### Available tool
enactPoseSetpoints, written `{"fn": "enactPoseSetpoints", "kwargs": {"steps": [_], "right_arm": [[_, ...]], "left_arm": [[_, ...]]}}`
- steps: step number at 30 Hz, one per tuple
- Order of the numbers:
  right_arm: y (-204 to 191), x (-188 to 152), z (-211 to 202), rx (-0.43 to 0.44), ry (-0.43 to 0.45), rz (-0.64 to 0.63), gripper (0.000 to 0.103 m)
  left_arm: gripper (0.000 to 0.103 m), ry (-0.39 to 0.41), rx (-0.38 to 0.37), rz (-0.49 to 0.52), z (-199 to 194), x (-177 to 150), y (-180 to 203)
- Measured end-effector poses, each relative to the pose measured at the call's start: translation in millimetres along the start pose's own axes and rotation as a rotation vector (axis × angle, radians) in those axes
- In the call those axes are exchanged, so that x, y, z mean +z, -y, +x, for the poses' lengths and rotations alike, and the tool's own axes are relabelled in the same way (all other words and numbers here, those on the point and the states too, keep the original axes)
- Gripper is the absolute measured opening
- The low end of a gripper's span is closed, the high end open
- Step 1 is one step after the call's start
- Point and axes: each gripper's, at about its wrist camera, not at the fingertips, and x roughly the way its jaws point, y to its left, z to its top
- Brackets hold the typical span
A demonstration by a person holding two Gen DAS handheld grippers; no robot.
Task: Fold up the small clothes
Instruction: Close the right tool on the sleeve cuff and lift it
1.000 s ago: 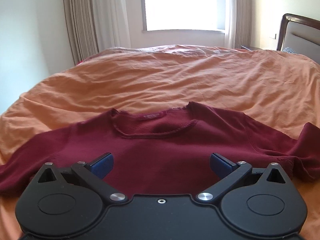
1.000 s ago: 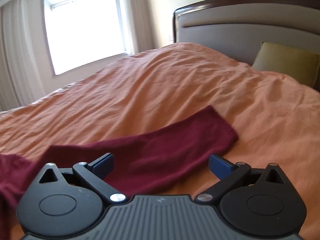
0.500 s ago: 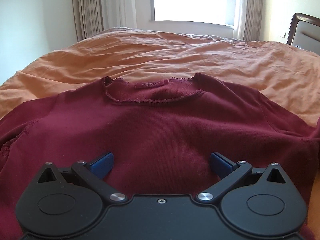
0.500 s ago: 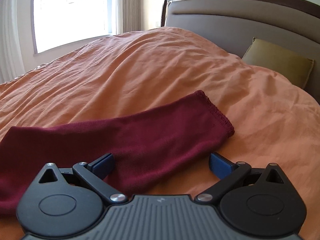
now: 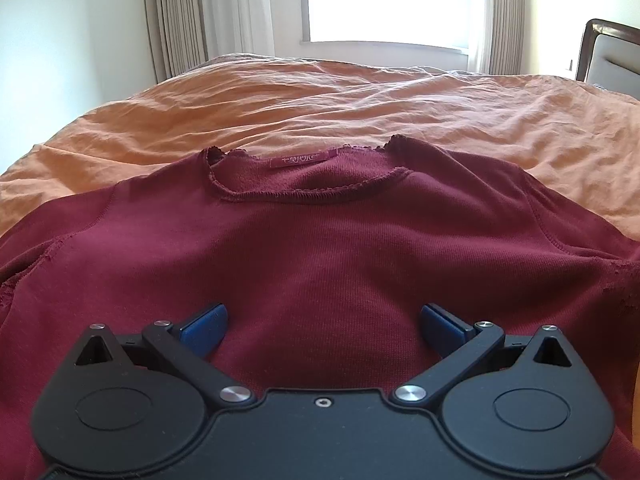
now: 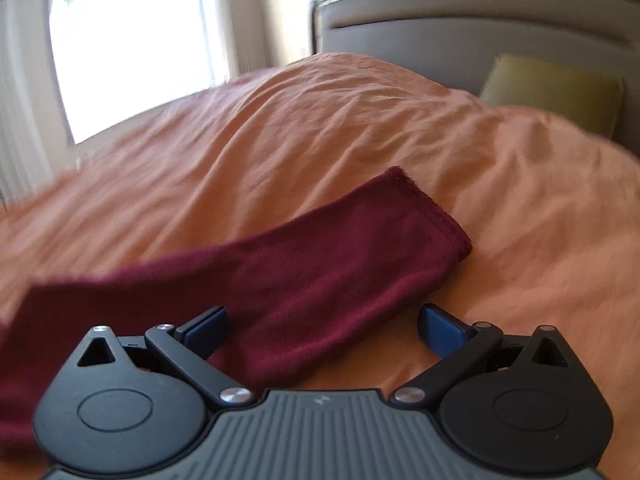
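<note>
A dark red long-sleeved top (image 5: 320, 248) lies flat on the orange bedspread (image 5: 320, 96), its neckline (image 5: 304, 192) and label away from me. My left gripper (image 5: 323, 326) is open and empty, low over the middle of the top's body. In the right wrist view the top's right sleeve (image 6: 304, 280) stretches out across the bedspread (image 6: 320, 140), its cuff (image 6: 432, 216) pointing towards the headboard. My right gripper (image 6: 323, 326) is open and empty, just above the sleeve's near edge.
A window (image 5: 384, 0) with curtains is beyond the far side of the bed. A padded headboard (image 6: 480, 32) and an olive pillow (image 6: 552, 92) are at the right. The bedspread is wrinkled all around the top.
My left gripper moved forward over the top's body, then eased back slightly. My right gripper moved closer along the sleeve, and its view is now blurred and tilted from motion.
</note>
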Motion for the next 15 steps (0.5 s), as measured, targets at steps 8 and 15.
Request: {"fn": "enactPoseSetpoints", "kwargs": {"steps": [8, 15], "right_arm": [[20.2, 2.4, -10.5, -0.026, 0.088, 0.16, 0.08], [35.1, 10.8, -6.8, -0.068, 0.079, 0.265, 0.007]], "left_arm": [[0.103, -0.011, -0.032, -0.024, -11.5, 4.3, -3.6], [0.103, -0.032, -0.02, -0.085, -32.5, 1.3, -19.3]]}}
